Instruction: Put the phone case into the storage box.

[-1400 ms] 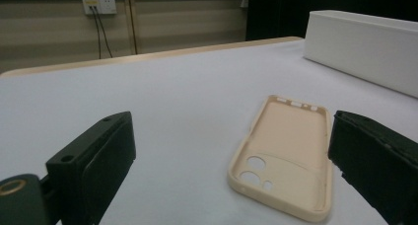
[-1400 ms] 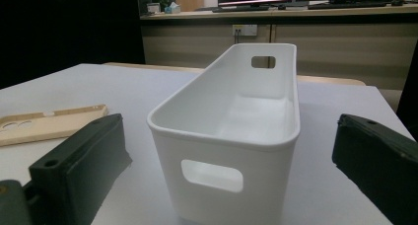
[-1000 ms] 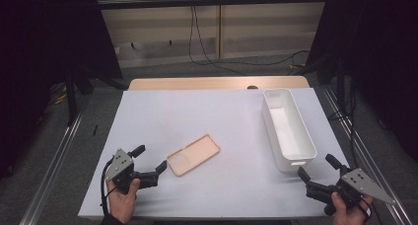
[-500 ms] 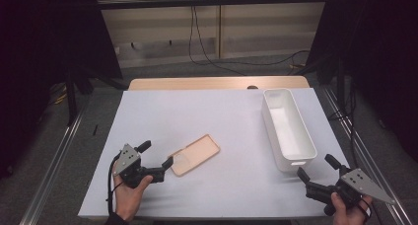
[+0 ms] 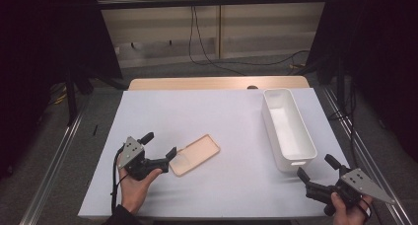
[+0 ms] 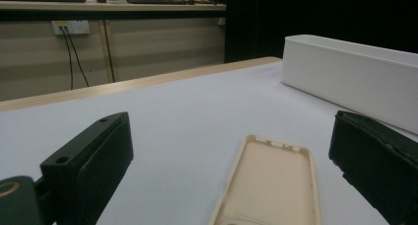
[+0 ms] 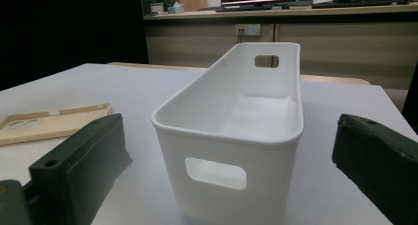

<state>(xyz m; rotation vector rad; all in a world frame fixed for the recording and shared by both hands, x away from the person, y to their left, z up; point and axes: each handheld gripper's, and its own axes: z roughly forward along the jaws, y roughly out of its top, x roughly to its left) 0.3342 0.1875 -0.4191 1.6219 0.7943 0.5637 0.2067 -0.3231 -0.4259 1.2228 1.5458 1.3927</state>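
White sheeting (image 5: 222, 121) covers the table and serves as the ground for everything else; the landmark here is the white bin (image 5: 287, 129), standing lengthwise along the sheet's right side with a handle slot in each end wall. Well to the left of the bin, lying flat with its hollow side up, is the beige phone case (image 5: 195, 154). Its long axis runs on a slant, the far end angled toward the bin and the near end toward the person's left side.

That near end is what the coming move turns on, by my reading. The left gripper (image 5: 158, 148) sits farther from the bin than the case does, jaws spread wide and straddling the case's near end without touching it; in the left gripper view the case (image 6: 271, 185) lies straight ahead between the two black jaws, along their line of sight. The left hand is far nearer to it than the right.

The right gripper (image 5: 315, 171) hovers just short of the bin's near end, jaws also wide and holding nothing.

Against the frame a second ago, the left gripper has slid toward the bin, closing on the case; case, bin and right gripper sit where they were.
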